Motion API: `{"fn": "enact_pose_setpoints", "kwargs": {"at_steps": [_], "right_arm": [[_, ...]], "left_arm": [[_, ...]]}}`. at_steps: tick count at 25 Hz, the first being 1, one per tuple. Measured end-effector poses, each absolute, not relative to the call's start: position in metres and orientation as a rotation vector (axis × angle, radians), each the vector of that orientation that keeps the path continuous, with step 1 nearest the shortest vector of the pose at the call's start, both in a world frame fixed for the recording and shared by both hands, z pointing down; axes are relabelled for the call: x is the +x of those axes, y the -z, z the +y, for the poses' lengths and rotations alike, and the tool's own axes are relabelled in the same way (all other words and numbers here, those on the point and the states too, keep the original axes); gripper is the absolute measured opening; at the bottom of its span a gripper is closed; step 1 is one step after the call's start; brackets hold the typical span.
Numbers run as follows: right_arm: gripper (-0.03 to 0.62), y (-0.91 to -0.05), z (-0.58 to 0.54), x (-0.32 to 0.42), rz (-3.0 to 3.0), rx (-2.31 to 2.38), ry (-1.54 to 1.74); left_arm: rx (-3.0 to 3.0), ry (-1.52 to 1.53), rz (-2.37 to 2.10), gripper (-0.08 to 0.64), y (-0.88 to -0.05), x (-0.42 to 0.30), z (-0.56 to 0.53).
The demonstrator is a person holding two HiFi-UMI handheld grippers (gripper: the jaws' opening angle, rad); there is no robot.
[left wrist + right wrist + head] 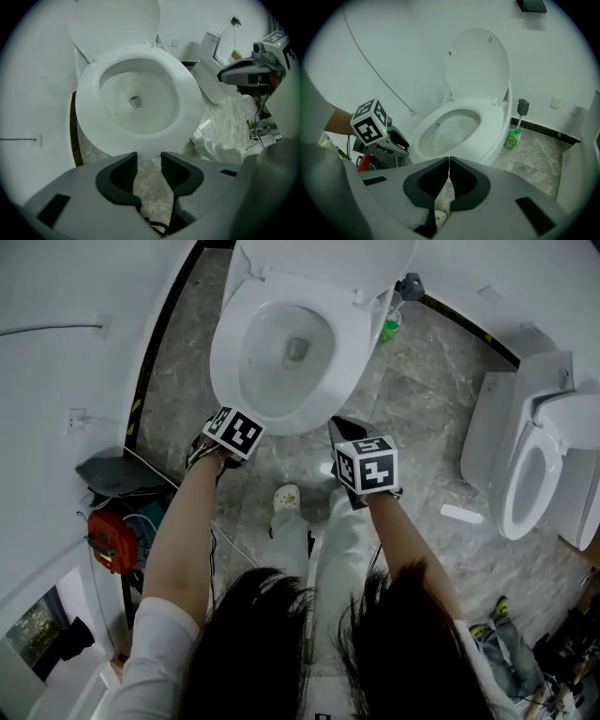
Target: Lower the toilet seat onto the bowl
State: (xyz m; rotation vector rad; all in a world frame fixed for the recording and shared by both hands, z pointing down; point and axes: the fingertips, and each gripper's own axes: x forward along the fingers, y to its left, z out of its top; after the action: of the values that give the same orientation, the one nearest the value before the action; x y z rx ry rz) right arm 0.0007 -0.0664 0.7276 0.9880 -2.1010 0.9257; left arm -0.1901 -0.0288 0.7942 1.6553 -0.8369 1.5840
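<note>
Both tongs hovered just short of the toilet's front rim. Our left gripper point(149, 158) had its jaws apart, with only floor showing between them. Our right gripper point(449, 161) had its jaws pressed together on nothing. Our left forearm point(183, 540) and right forearm point(405, 540) reached forward and down, side by side, wrists level. On the grey marble floor point(412, 390) stood the bowl point(277, 357), its lid point(478, 61) upright against the wall. The toilet seat point(228, 362) already lay flat on the bowl. A green bottle point(513, 139) stood beside the base.
</note>
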Motion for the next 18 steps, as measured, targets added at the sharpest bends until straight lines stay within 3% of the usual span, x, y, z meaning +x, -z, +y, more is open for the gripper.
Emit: {"fn": "enact_pose_setpoints", "kwargs": {"at_steps": [18], "right_arm": [[0.029, -0.753, -0.071, -0.001, -2.071, 0.950, -0.937]], "left_arm": [[1.612, -1.526, -0.917, 0.153, -0.823, -0.191, -0.027]]}}
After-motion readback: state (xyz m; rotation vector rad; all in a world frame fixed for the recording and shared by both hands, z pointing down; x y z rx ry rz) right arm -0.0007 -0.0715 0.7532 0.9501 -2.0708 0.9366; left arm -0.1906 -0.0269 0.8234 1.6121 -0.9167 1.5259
